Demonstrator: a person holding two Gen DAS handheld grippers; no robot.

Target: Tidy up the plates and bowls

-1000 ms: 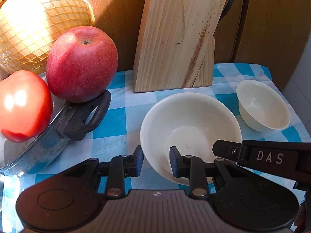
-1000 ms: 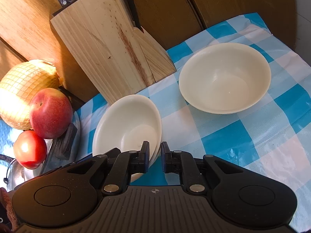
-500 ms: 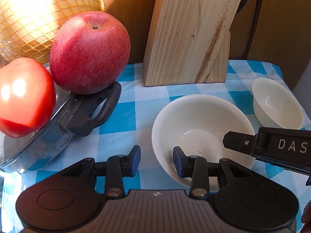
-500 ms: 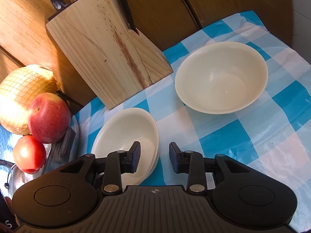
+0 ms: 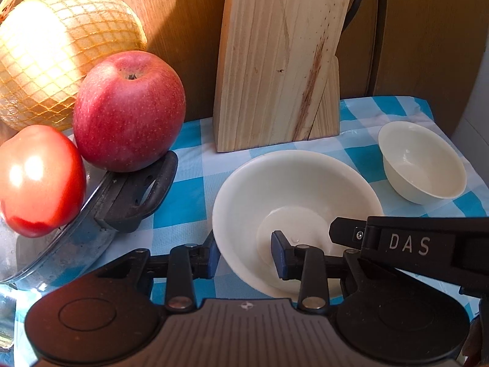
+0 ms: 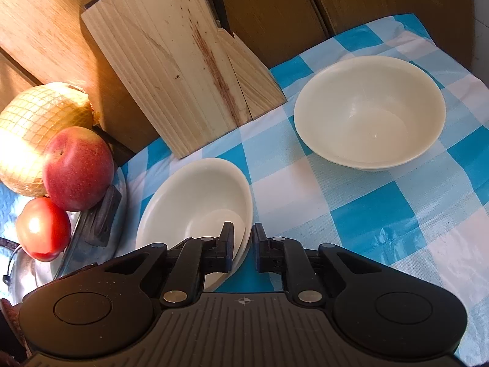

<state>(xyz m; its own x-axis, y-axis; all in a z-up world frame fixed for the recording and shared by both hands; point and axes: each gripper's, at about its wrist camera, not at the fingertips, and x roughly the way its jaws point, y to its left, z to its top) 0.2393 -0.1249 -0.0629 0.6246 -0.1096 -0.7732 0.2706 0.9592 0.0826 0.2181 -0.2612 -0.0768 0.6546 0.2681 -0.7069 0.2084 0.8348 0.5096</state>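
Observation:
A wide cream bowl (image 5: 293,189) sits on the blue checked cloth in front of the knife block; it also shows in the right wrist view (image 6: 195,202). My left gripper (image 5: 244,255) is open with its jaws astride the bowl's near left rim. My right gripper (image 6: 243,244) has its jaws narrowly set on either side of the bowl's right rim, one pad inside and one outside. The right gripper's body shows in the left wrist view (image 5: 409,241), over the bowl. A second cream bowl (image 6: 369,113) stands at the right; it also shows in the left wrist view (image 5: 423,162).
A wooden knife block (image 5: 279,61) stands behind the bowls against wooden panels. At the left, a red apple (image 5: 128,110), a tomato (image 5: 39,180) and a netted pomelo (image 5: 61,49) rest on a glass pot lid with a black handle (image 5: 137,195).
My right gripper opened half a second ago and has now narrowed again around the wide bowl's right rim. My left gripper has opened wider and moved in over the bowl's left rim.

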